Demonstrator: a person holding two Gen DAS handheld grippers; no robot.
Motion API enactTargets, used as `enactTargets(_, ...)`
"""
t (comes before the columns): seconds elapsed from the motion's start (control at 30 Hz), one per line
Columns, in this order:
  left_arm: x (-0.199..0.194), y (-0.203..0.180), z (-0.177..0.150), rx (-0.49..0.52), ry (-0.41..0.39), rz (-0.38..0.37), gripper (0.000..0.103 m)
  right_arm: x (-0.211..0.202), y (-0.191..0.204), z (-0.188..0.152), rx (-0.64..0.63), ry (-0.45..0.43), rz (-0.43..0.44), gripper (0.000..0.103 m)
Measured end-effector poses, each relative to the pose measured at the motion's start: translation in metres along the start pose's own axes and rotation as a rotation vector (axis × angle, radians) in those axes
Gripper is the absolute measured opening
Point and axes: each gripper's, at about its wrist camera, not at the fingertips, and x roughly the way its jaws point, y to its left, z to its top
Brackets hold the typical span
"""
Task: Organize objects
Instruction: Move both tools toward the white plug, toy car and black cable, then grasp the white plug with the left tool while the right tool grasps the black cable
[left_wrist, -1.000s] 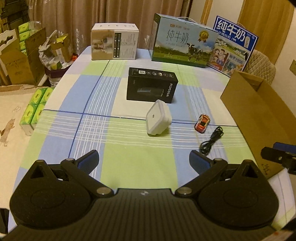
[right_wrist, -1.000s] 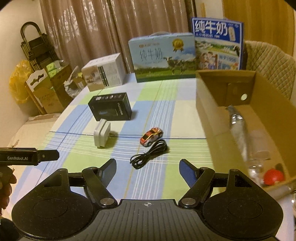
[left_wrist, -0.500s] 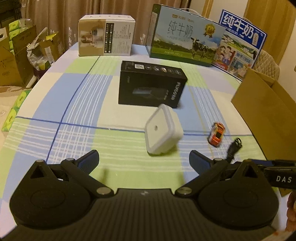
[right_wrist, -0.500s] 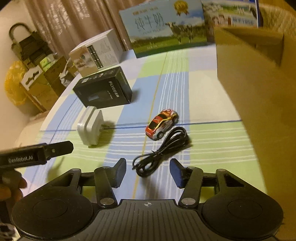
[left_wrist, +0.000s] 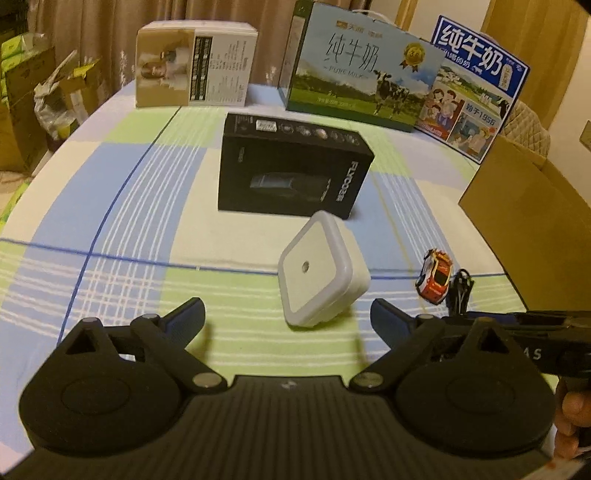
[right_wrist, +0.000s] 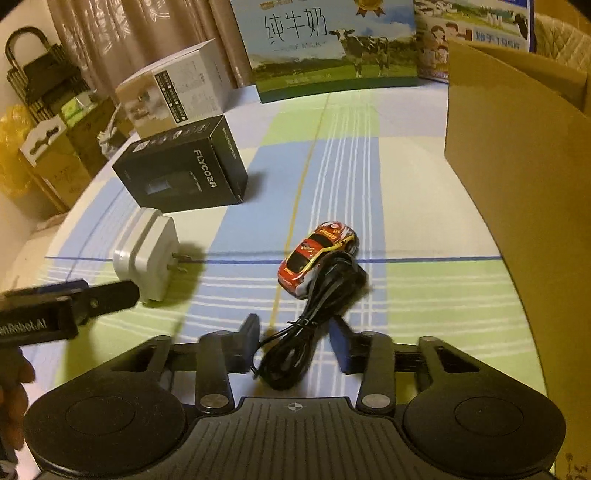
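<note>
A white plug adapter (left_wrist: 321, 273) stands on the checked tablecloth just ahead of my left gripper (left_wrist: 286, 317). That gripper's jaws are wide and closing, and its pads do not touch the adapter. A coiled black cable (right_wrist: 314, 314) lies beside a red toy car (right_wrist: 317, 254). The near end of the cable runs between the fingers of my right gripper (right_wrist: 295, 338). The right jaws are closing around it, with a thin gap still showing at the right pad. The toy car (left_wrist: 436, 275) also shows at the right of the left wrist view.
A black Flyco box (left_wrist: 291, 177) lies behind the adapter. An open cardboard box (right_wrist: 517, 166) stands along the right side. Two milk cartons (left_wrist: 362, 74) and a white carton (left_wrist: 192, 66) line the far edge. Boxes and bags crowd the floor at left.
Both grippers came down and forward toward the table. The right jaws narrowed around the cable's near end. The left gripper drew close to the adapter.
</note>
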Motion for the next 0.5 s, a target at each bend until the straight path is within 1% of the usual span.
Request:
enactTargets(0.07, 0.001, -0.003, 0.001, 0.019, -0.01, -0.003, 0.091, 0.0, -0.003, 0.001, 0.013, -0.002, -0.011, 0.02)
enactTargets(0.1, 0.002, -0.005, 0.001, 0.027, -0.012, -0.008, 0.09, 0.001, -0.004, 0.002, 0.021, 0.0, -0.012, 0.019)
enactTargets(0.13, 0.003, -0.007, 0.001, 0.037, -0.014, -0.014, 0.089, 0.001, -0.006, 0.002, 0.031, 0.005, -0.011, 0.015)
enactTargets(0.23, 0.007, -0.012, 0.0, 0.059, -0.011, -0.033, 0.085, -0.002, -0.008, 0.004, 0.043, 0.017, -0.02, 0.014)
enactTargets(0.3, 0.009, -0.014, 0.0, 0.065, -0.013, -0.044, 0.079, -0.003, -0.007, 0.005, 0.038, 0.019, -0.031, 0.014)
enactTargets(0.37, 0.011, -0.016, 0.0, 0.082, -0.02, -0.037, 0.068, -0.006, -0.008, 0.005, 0.041, 0.017, -0.028, 0.013)
enactTargets(0.47, 0.013, -0.019, 0.0, 0.102, -0.047, -0.019, 0.062, -0.01, -0.009, 0.006, 0.048, 0.006, -0.022, 0.013)
enactTargets(0.5, 0.013, -0.019, 0.001, 0.1, -0.057, -0.021, 0.062, -0.01, -0.01, 0.006, 0.05, 0.004, -0.021, 0.013)
